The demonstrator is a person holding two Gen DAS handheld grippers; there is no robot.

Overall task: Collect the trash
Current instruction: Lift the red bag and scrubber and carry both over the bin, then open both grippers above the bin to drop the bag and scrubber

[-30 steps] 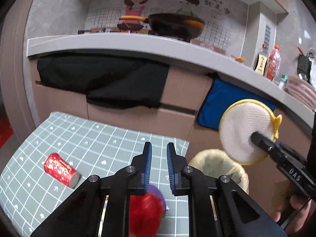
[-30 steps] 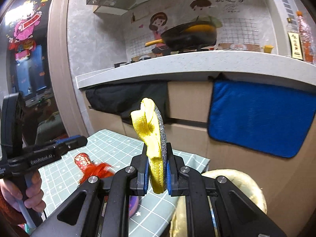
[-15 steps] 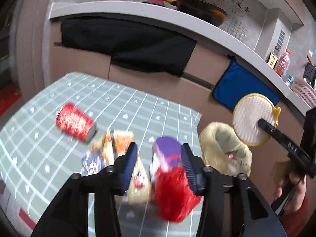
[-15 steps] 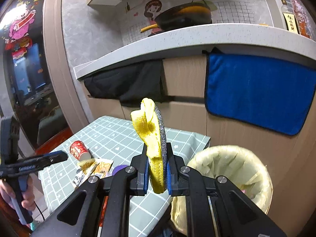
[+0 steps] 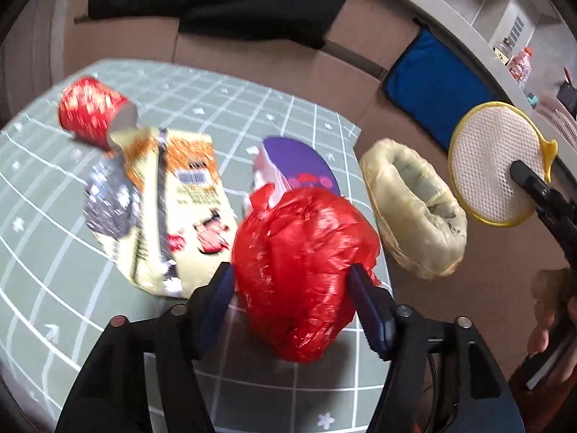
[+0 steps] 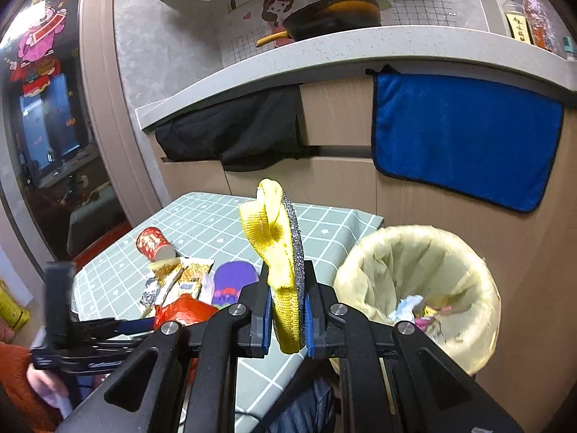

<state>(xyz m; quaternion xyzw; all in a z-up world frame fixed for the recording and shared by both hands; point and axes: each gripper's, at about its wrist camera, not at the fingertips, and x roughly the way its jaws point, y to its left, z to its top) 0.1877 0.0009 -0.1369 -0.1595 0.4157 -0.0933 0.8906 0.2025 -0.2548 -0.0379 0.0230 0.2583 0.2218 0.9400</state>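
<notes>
- The left claw (image 5: 292, 288) is spread wide around the red plastic bag (image 5: 303, 263) on the tabletop (image 5: 252, 108); contact seems near, though blur hides it.
- The right claw (image 6: 286, 310) is closed on a yellow scrubber (image 6: 281, 252), kept aside near the lined bin (image 6: 425, 288), probably for later wiping.

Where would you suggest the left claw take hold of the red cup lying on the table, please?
Grip the red cup across its round body, near the middle, coming from above. It lies on its side with its open mouth against the snack packet, so the rim is crowded while the curved sides are free.
</notes>
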